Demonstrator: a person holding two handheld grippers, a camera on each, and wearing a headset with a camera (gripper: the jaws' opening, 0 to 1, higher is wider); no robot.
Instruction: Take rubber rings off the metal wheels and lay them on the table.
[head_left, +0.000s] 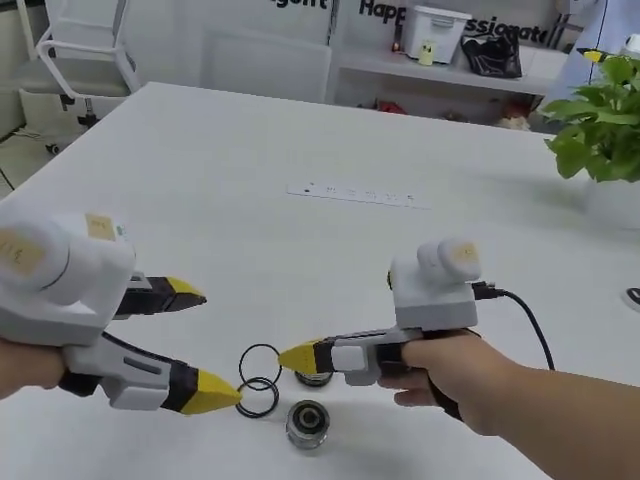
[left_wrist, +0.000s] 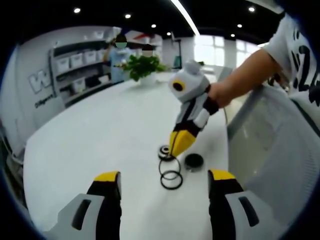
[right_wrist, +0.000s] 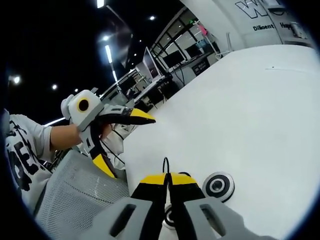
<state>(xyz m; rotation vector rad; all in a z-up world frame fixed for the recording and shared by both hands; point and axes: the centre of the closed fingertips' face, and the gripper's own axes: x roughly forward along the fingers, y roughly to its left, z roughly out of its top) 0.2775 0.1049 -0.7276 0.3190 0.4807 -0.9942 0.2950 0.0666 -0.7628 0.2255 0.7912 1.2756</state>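
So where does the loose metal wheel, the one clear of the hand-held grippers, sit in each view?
Head view: metal wheel at bottom centre.
Left gripper view: just right of centre.
Right gripper view: lower right, beside its jaws.
Shared landmark: the rubber ring at the right hand-held gripper tip.

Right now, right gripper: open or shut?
Shut. In its own view the yellow tips of the right gripper meet with no gap, and a thin rubber ring seems pinched between them.
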